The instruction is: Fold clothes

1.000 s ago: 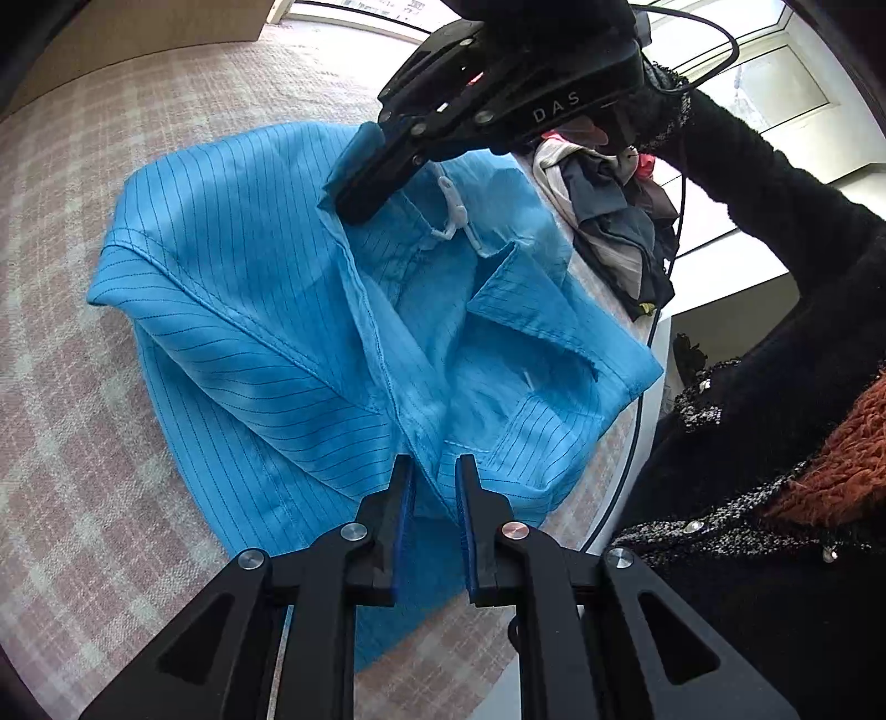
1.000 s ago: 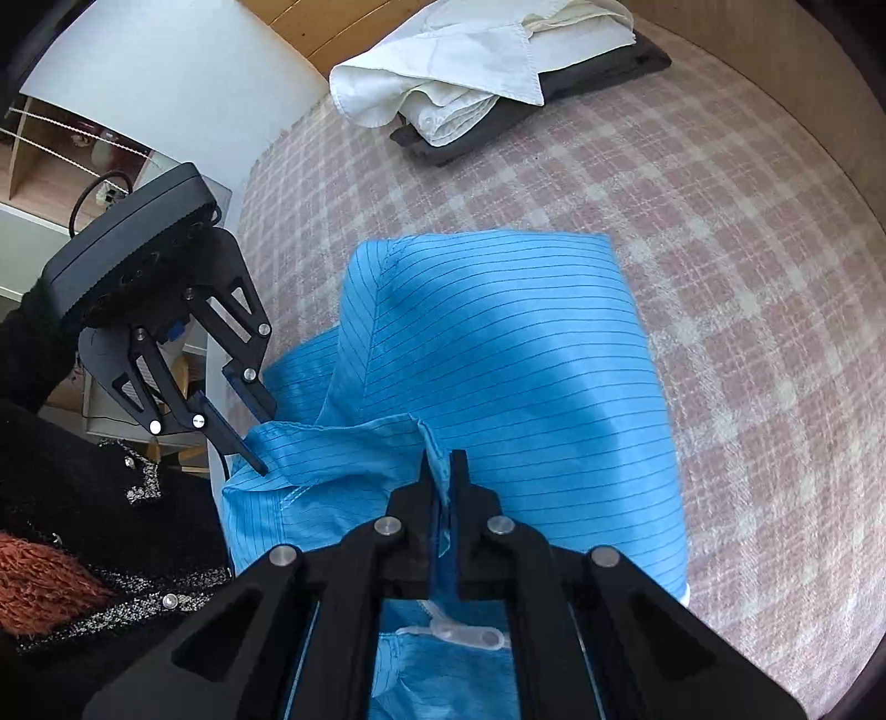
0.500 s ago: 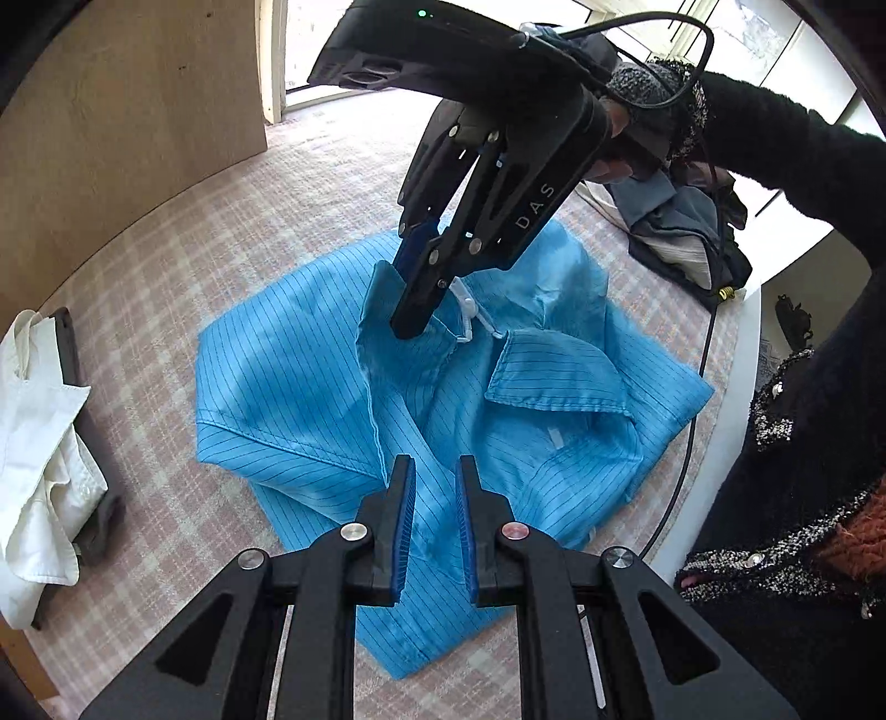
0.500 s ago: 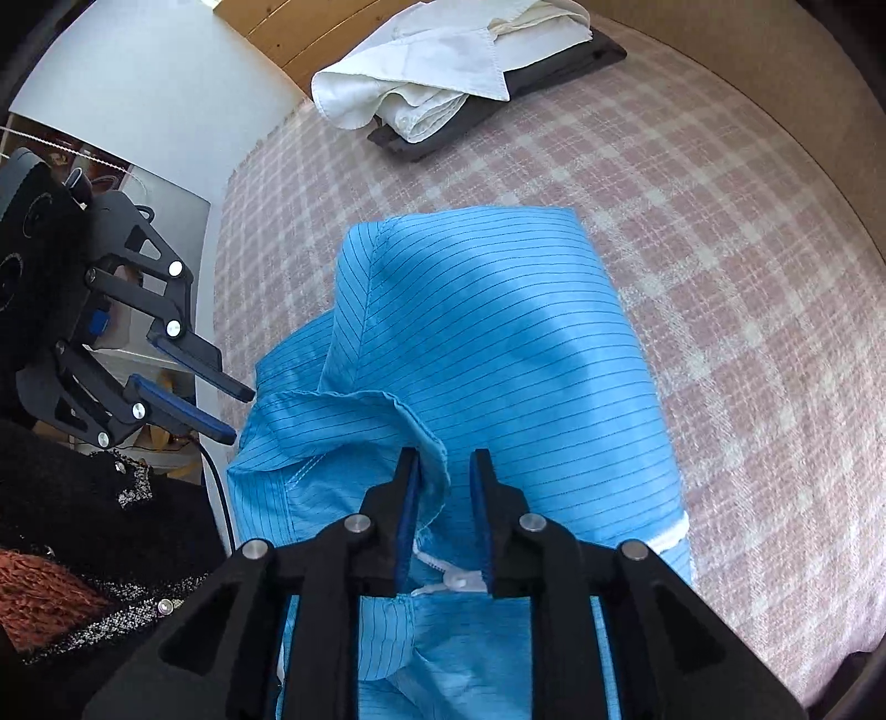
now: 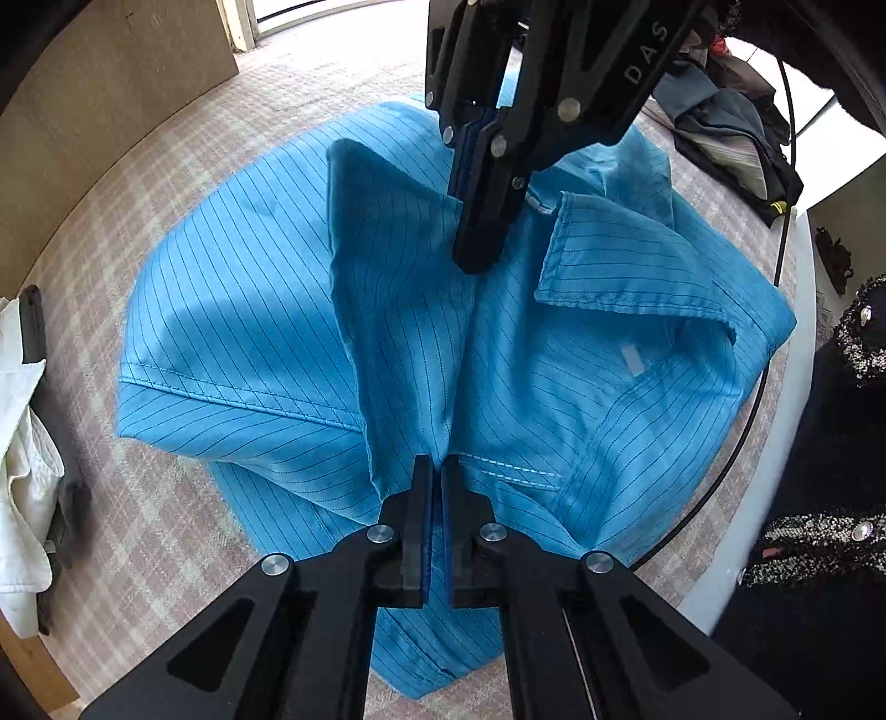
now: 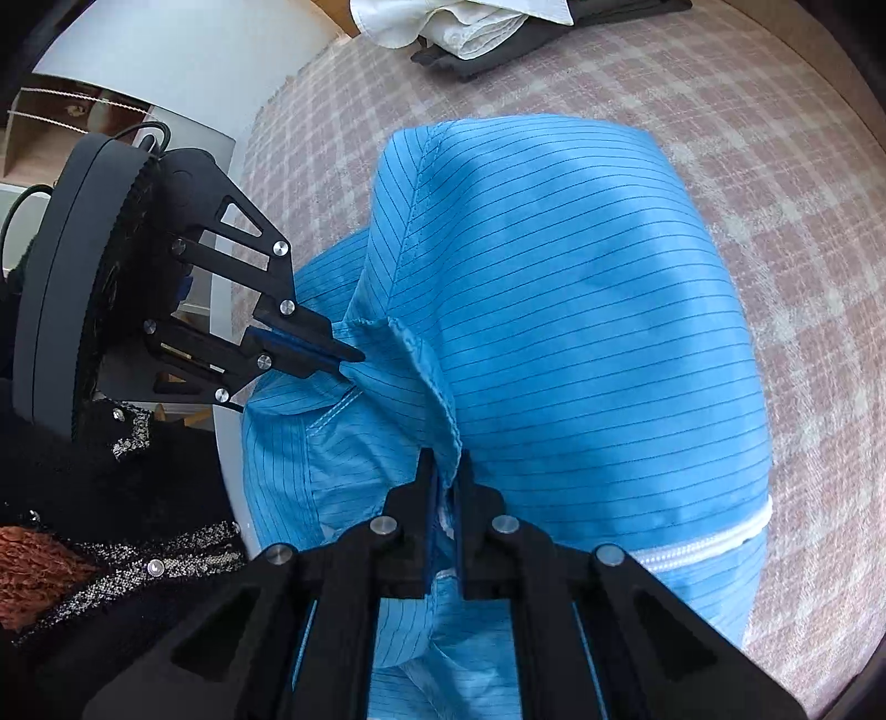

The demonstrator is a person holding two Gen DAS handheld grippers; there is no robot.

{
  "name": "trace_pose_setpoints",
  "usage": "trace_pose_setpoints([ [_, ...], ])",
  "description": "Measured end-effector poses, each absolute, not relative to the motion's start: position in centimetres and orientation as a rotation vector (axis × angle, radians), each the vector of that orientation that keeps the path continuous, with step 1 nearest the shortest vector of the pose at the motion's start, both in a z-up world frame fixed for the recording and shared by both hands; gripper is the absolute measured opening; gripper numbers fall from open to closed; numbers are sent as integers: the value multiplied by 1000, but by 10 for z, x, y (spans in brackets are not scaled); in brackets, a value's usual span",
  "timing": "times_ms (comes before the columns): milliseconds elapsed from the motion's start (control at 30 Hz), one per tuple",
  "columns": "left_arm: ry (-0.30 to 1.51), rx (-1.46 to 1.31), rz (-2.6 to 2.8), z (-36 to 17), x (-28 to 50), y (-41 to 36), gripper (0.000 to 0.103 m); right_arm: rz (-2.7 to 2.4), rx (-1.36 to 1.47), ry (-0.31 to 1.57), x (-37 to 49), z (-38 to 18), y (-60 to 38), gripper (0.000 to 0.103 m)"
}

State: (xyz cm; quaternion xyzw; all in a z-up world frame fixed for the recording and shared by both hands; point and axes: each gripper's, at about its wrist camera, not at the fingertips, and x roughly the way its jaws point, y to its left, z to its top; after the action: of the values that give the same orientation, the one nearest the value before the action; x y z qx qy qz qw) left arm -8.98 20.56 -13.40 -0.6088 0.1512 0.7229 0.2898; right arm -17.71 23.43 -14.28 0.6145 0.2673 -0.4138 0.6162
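Pinching a fold near the placket, the left gripper (image 5: pixel 436 471) is clamped on the blue striped shirt (image 5: pixel 266 310), which lies bunched on the plaid-covered surface (image 5: pixel 138 183). At 12 o'clock, the right gripper (image 6: pixel 443 471) is clamped on fabric near the collar (image 5: pixel 626 271). White clothes (image 6: pixel 459 22) lie well apart.

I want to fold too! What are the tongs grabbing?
Both tongs pinch the blue pinstriped jacket: left tongs on a raised front fold, right tongs on the fabric edge near the collar.
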Motion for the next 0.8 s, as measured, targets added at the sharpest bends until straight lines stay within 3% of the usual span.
trace_pose_setpoints([
  [167, 193, -1526, 1839, -114, -86, 191, 2, -945, 1490, 486, -207, -139, 245, 5],
  [300, 258, -1572, 1834, -124, -85, 193, 0, -1044, 1471, 663, -198, -141, 247, 9],
  [400, 258, -1562, 1852, -117, -77, 192, 1, -1118, 1371, 742, -187, -119, 247, 18],
  [600, 203, -1463, 1904, -98, -77, 192, 1, -1220, 1234, 645, -194, -80, 246, 18],
  [800, 196, -1460, 1783, -122, -63, 219, 1, -1121, 1280, 633, -166, -119, 210, 18],
])
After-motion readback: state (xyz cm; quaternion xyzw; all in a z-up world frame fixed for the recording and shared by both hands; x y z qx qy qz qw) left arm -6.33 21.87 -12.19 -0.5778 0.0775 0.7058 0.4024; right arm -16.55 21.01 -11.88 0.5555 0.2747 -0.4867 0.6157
